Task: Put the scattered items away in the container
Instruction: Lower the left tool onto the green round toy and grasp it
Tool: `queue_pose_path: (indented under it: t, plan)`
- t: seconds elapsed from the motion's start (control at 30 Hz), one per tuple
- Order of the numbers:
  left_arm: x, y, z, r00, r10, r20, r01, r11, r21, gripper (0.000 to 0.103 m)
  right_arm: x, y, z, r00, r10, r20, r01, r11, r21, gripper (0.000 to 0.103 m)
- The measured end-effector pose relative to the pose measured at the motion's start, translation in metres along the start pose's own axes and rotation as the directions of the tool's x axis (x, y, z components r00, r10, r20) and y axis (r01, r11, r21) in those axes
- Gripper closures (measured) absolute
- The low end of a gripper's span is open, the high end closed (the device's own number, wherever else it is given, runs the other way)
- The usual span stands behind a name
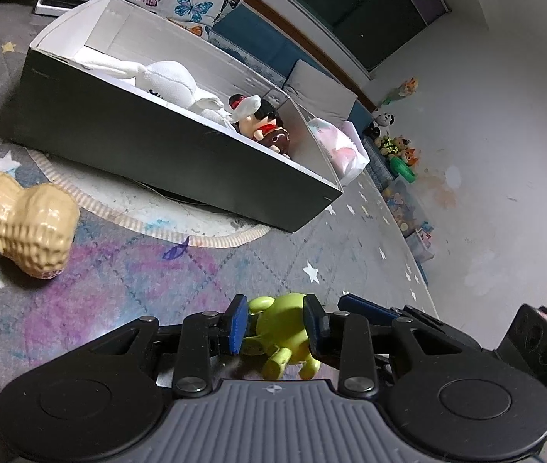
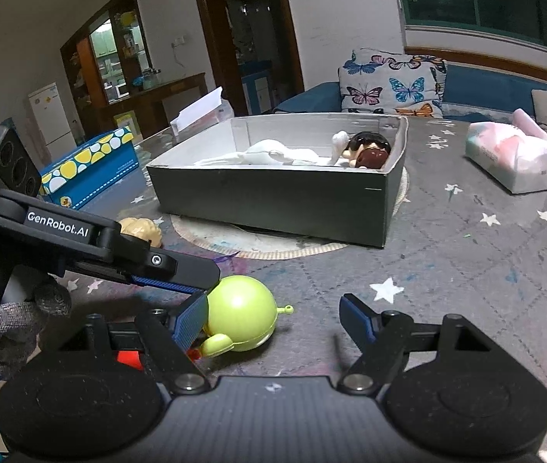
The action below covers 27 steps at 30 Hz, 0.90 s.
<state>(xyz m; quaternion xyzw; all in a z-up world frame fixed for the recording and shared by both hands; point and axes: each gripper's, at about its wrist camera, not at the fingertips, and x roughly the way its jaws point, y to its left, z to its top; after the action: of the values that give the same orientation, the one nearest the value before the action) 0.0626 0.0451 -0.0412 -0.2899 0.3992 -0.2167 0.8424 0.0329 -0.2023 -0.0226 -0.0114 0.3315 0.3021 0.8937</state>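
A lime-green round toy figure [image 1: 285, 320] [image 2: 240, 310] lies on the star-patterned mat. My left gripper [image 1: 275, 322] straddles it, with the blue pads close on both sides but not clamped. My right gripper [image 2: 272, 305] stands wide open; its left fingertip [image 2: 192, 320] rests against the toy's side. A grey box with a white inside [image 1: 157, 146] [image 2: 273, 196] sits beyond and holds a white plush toy [image 1: 165, 81] and a dark-haired doll [image 1: 265, 119]. A tan peanut-shaped toy [image 1: 18, 223] [image 2: 140, 227] lies left of the box.
A round woven mat [image 1: 211, 231] lies under the box. A pink-and-white tissue pack [image 2: 508, 158] sits to the right and a blue dotted box [image 2: 88, 169] to the left. A butterfly cushion [image 2: 393, 81] is behind. A gloved hand [image 2: 3, 332] holds the left gripper.
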Motion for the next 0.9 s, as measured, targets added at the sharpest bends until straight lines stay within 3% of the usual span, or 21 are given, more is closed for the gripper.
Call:
queue_pose_path:
  t: [0.3,0.57,0.73,0.9]
  plan:
    - [0.009,0.006,0.002,1.0,0.009,-0.013,-0.01,1.0,-0.022,0.068,0.006,0.005,-0.005,0.999,0.021,-0.026,-0.021,1.0,-0.002,0.027]
    - [0.009,0.009,0.002,1.0,0.002,-0.017,-0.003,0.999,-0.046,0.068,0.013,0.007,-0.01,0.998,0.046,-0.039,-0.046,0.999,0.017,0.038]
    - [0.003,0.009,0.004,1.0,-0.027,0.0,0.027,0.998,-0.06,0.068,0.017,0.006,-0.011,0.997,0.061,-0.045,-0.059,0.998,0.037,0.054]
    - [0.0,0.011,0.004,0.997,-0.075,0.001,0.074,0.992,-0.102,0.068,0.02,0.006,-0.01,0.997,0.063,-0.04,-0.061,0.997,0.05,0.055]
